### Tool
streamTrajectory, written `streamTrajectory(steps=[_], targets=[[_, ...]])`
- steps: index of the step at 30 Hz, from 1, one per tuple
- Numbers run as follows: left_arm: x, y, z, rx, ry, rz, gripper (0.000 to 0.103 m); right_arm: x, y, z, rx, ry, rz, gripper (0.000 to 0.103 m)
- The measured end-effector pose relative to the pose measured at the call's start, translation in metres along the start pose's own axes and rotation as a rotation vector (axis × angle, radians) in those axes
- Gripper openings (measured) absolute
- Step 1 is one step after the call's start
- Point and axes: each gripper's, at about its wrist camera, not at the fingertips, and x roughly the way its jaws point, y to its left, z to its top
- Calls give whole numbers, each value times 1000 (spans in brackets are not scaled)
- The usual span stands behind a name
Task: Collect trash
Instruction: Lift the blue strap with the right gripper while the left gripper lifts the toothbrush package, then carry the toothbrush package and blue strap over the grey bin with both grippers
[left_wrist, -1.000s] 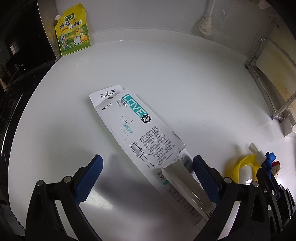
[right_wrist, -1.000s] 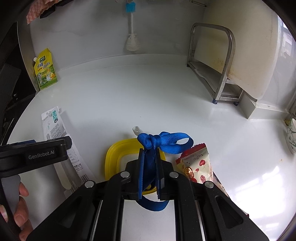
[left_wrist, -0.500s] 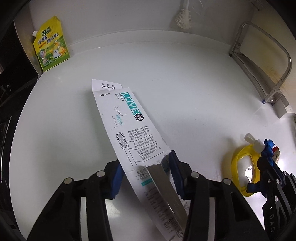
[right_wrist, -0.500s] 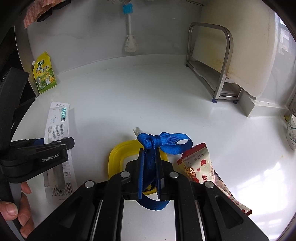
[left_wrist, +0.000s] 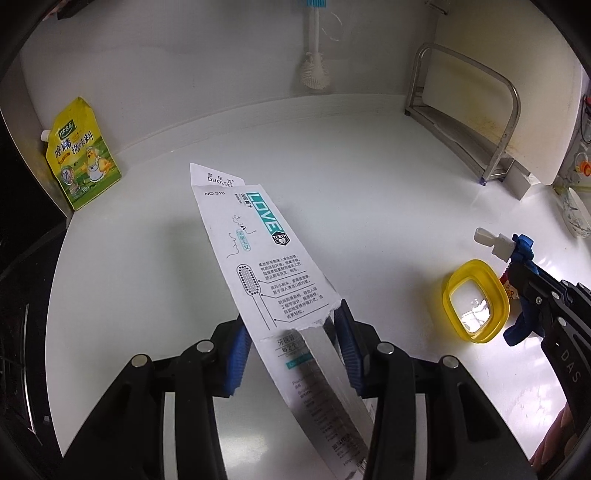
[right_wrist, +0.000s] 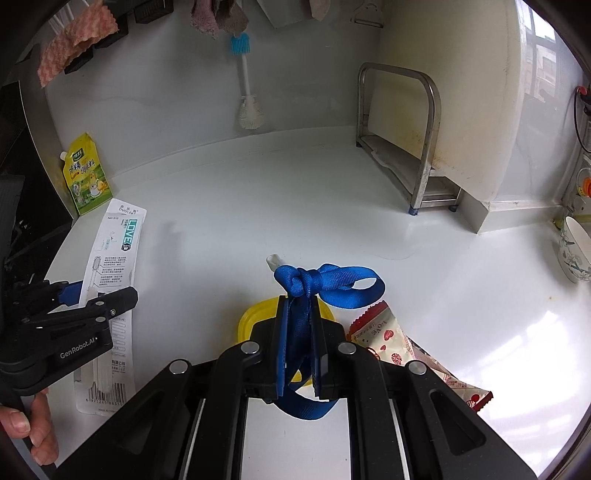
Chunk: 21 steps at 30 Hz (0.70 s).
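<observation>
My left gripper is shut on a long white toothbrush package and holds it off the white counter; the package also shows in the right wrist view. My right gripper is shut on a knotted blue ribbon with a small white piece at its tip, above a yellow lid. The lid lies right of the left gripper. A red and white snack wrapper lies beside the lid.
A yellow-green seasoning pouch leans at the back left wall. A brush hangs on the back wall. A steel rack with a white board stands at the back right. A patterned bowl sits far right.
My left gripper closed on the toothbrush package and lifted it off the counter, tilting upward. My right gripper kept still with the ribbon.
</observation>
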Motion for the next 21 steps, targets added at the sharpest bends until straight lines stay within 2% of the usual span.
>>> streamTrajectory(steps=[7,12,21], targets=[[-32,8,-5,64,-48,-27,43,-34,12,5,27,-53,-2,10],[-60,9,-17,92,-81,-46,43,-63,27,-4,31,-72,-14,10],[-115,12,-55,146,-119,-80,43,-118,50,-53,95,-75,-34,10]])
